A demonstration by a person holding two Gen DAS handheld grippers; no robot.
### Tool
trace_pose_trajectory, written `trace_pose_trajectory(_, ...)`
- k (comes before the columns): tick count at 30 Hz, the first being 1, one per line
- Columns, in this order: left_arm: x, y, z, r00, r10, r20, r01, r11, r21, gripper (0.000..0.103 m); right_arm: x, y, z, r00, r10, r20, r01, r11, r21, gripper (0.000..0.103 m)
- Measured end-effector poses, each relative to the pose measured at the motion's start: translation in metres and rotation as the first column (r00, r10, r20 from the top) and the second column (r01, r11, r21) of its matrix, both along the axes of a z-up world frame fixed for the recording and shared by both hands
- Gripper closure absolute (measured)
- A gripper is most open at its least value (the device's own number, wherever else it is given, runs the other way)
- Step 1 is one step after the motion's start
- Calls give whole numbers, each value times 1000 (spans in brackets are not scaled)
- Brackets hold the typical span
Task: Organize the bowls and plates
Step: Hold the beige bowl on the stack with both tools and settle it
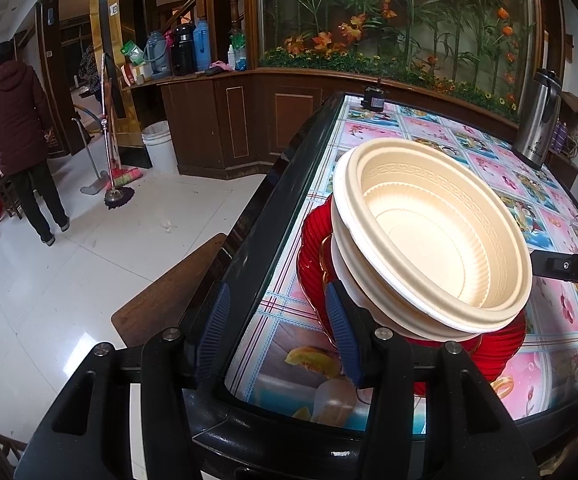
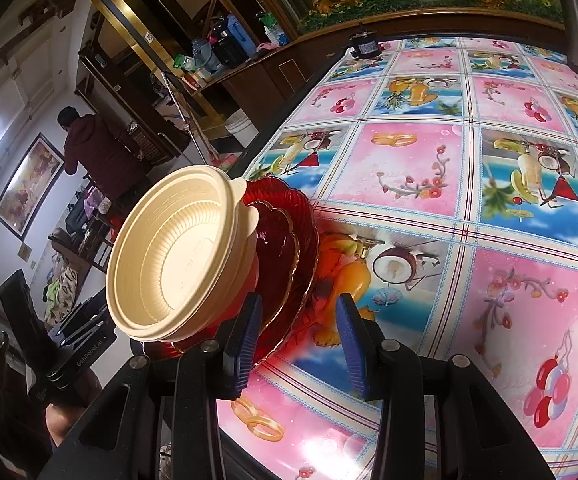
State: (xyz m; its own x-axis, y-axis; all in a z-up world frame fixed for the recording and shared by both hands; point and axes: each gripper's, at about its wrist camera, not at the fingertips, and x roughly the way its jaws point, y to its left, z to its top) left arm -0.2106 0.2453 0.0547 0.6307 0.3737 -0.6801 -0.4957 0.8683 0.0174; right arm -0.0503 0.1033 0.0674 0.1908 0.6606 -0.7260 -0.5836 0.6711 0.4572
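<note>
Cream bowls (image 1: 441, 236) are nested on stacked red plates (image 2: 289, 248) at the counter (image 2: 469, 200) edge — left tool (image 1: 277, 328) and right tool (image 2: 297, 344) are held part-open, nothing gripped.

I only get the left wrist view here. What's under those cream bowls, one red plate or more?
Observer: The right wrist view shows two. A smaller gold-edged red plate lies on a larger red plate, and the cream bowls sit on top of both.
Operator: And that black piece poking in at my right edge?
Observer: That belongs to the right tongs. From their own camera they stand open beside the plates, with nothing gripped between the blue pads.
</note>
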Motion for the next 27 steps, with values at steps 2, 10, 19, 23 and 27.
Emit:
trace_pose_trajectory(2,0,0,0,1000,-1,0,1,1000,1,54,0,0,0,1000,0,1,0,1000,-2,62)
trace_pose_trajectory(10,3,-3,-1,1000,-2,-2,2,1000,11,54,-2,4,0,1000,2,0,-2,1000,-5,62)
trace_pose_trajectory(19,3,0,-4,1000,2,3,-2,1000,-14,54,-3,5,-2,1000,2,-3,-2,1000,-3,62)
trace_pose_trajectory(23,0,10,-8,1000,-4,30,7,994,-109,54,-2,5,-2,1000,-12,-1,12,1000,2,64)
trace_pose_trajectory(27,-1,18,-11,999,-15,44,23,983,-183,58,0,4,-1,1000,-12,4,11,1000,7,65)
